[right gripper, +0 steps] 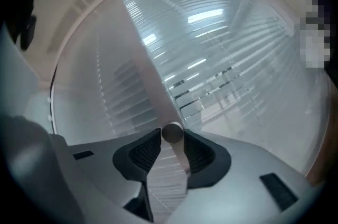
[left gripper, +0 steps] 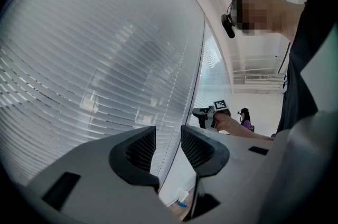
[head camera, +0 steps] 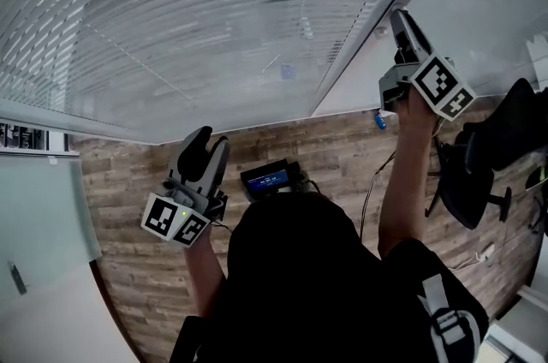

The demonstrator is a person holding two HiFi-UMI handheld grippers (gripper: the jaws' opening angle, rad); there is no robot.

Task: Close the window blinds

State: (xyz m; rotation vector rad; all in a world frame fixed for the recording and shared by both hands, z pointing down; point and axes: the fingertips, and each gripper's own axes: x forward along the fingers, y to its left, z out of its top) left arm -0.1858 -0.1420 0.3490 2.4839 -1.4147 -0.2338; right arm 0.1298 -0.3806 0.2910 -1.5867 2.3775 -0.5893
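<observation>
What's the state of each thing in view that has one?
Blinds: down, slats look partly open.
Wand: gripped near its end.
Right gripper: shut on wand.
Left gripper: open, empty.
Floor device: screen lit.

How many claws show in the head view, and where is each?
2. The left claw sits low in front of the blinds, open and empty. The right claw is raised at the window frame, closed on a round rod.
</observation>
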